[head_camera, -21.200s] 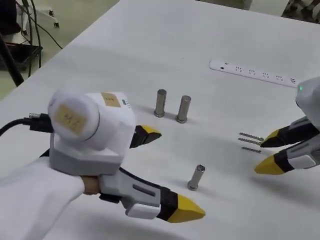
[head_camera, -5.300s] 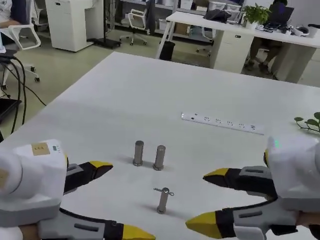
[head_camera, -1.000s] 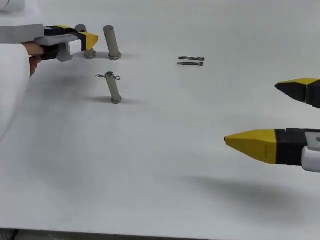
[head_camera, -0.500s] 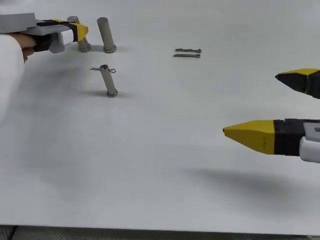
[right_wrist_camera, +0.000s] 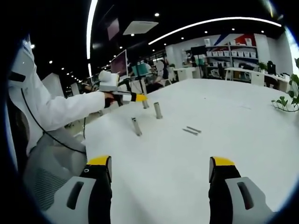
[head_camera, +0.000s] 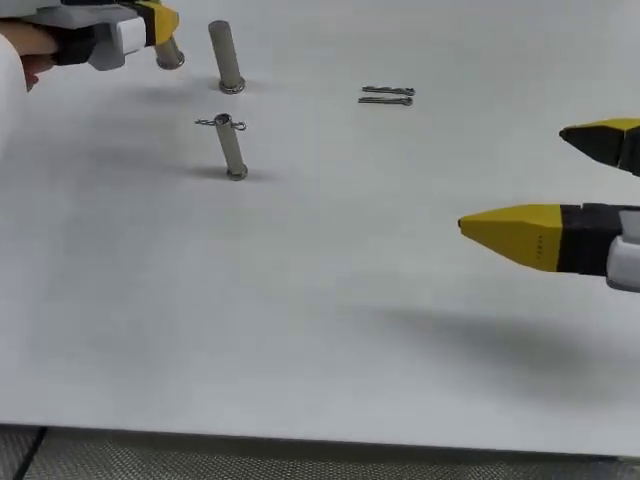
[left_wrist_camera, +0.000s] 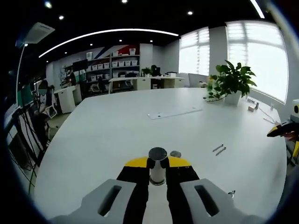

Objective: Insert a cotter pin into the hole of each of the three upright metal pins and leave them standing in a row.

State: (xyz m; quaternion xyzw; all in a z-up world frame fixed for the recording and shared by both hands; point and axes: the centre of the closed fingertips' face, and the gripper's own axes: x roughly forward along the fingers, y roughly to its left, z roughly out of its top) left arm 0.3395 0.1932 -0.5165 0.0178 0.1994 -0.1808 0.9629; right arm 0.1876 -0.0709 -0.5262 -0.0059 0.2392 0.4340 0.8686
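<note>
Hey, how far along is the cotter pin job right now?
Done: the front pin stands with a cotter pin through its top. In hand: the left gripper is shut on the rear-left pin, which shows no cotter pin. Left: that one and the other rear pin need theirs; two loose cotter pins lie on the table, and the right gripper is open and empty.

White table (head_camera: 320, 330) carries upright metal pins (head_camera: 227, 57) and two loose cotter pins (head_camera: 386, 95).
</note>
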